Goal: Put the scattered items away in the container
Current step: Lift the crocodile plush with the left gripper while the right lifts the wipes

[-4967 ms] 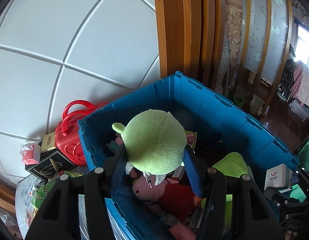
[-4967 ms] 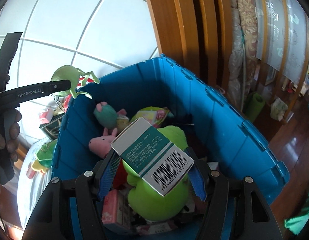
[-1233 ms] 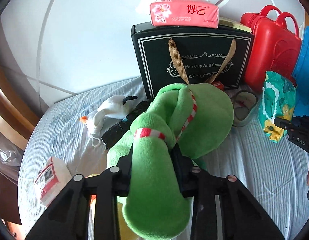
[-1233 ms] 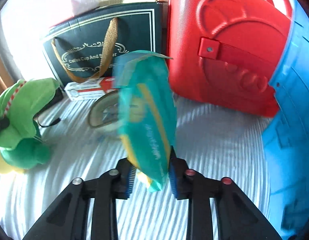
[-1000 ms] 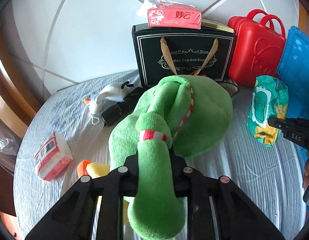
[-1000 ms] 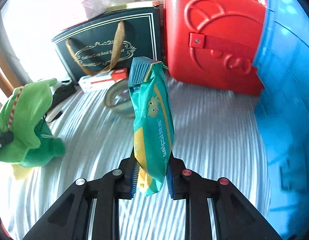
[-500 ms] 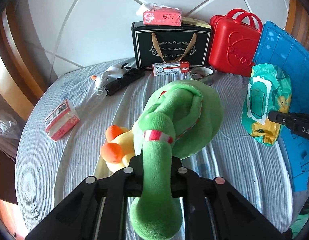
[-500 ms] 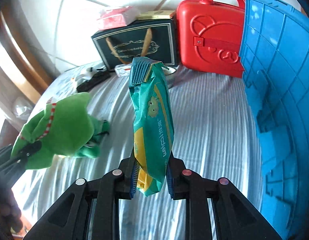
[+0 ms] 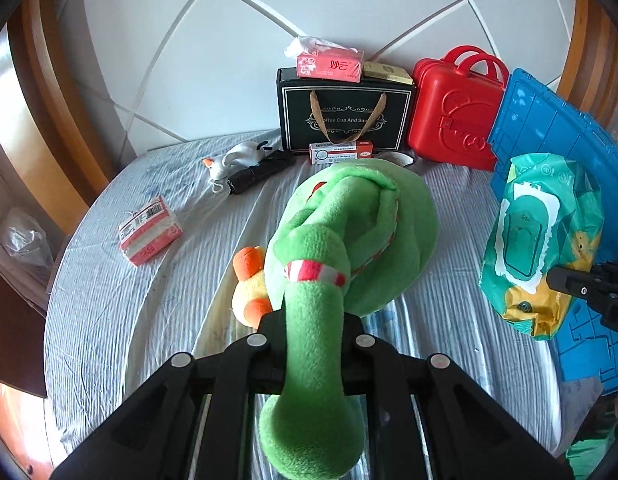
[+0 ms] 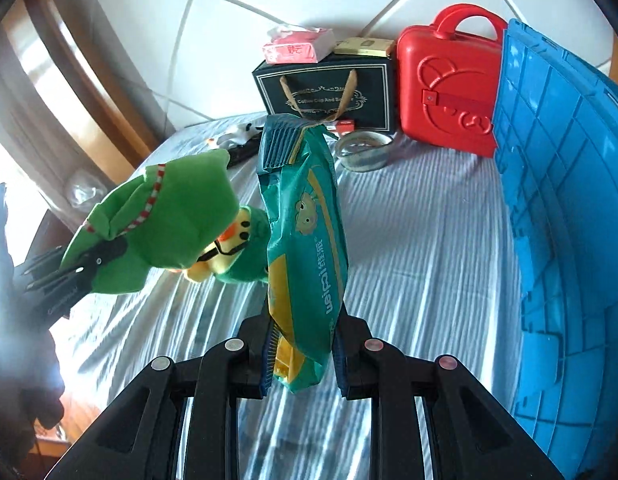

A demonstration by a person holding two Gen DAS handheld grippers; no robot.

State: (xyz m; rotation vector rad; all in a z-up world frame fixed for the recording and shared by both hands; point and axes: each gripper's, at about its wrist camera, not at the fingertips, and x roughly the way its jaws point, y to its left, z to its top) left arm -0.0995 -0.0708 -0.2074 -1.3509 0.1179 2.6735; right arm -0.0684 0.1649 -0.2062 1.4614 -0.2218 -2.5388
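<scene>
**Inspector:** Where is the blue bin (image 10: 557, 216)?

**Assistant:** At three o'clock of both grippers, on the striped table (image 9: 121, 304); the right gripper (image 10: 303, 354) is nearer it.

**Inspector:** Loads?

**Assistant:** The left gripper (image 9: 313, 354) has its jaws clamped on the green plush toy (image 9: 349, 240), long axis toward twelve o'clock. The right jaws pinch the wipes pack (image 10: 305, 232) upright, clear of the table. Judged next: carry both toward three o'clock.

The left gripper (image 9: 313, 332) is clamped on a green plush toy (image 9: 361, 232). The right gripper (image 10: 303, 344) pinches a wet-wipes pack (image 10: 305, 232). Both are raised.
</scene>
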